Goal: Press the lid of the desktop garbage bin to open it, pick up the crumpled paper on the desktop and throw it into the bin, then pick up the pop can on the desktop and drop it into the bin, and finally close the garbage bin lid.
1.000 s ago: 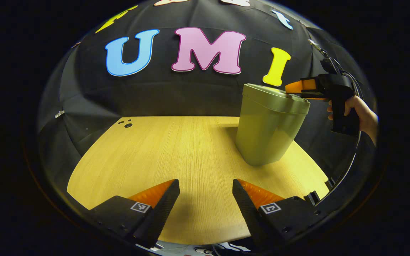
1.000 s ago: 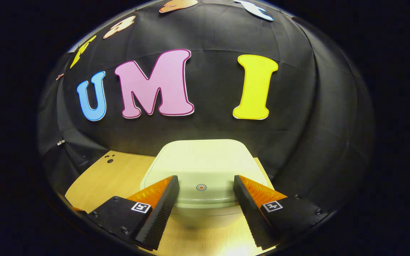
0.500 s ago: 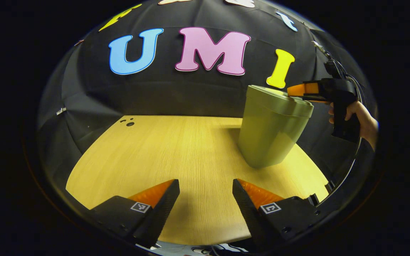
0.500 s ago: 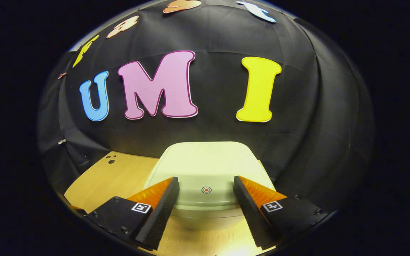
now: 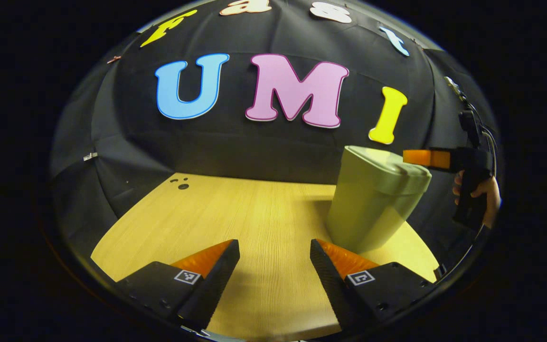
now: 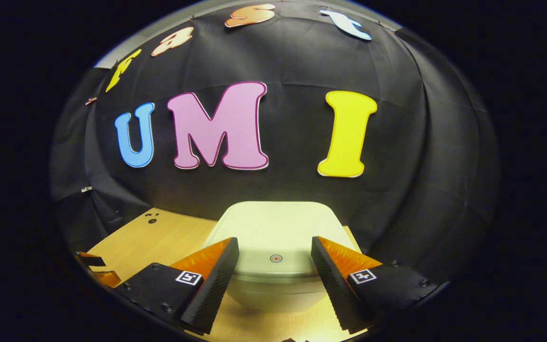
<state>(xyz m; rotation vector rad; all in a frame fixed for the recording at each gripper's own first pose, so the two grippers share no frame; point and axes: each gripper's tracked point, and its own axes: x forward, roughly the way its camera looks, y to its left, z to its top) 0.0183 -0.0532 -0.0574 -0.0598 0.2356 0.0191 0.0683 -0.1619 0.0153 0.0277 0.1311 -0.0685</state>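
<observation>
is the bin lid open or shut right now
Shut: the lid lies flat on the bin, with no gap along its rim.

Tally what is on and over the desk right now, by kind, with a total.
Bins: 1, the green bin, lid shut.
Tongs: 2, the left tongs and the right tongs, both open.
Desks: 1, the wooden desk.
Total: 4.

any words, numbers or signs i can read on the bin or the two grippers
No readable words or numbers on them.
bin lid: a small red ring-and-dot mark, no text.
left gripper: a square black-and-white coded tag on each finger, a pattern, not letters.
right gripper: the same kind of coded tag on each finger.
</observation>
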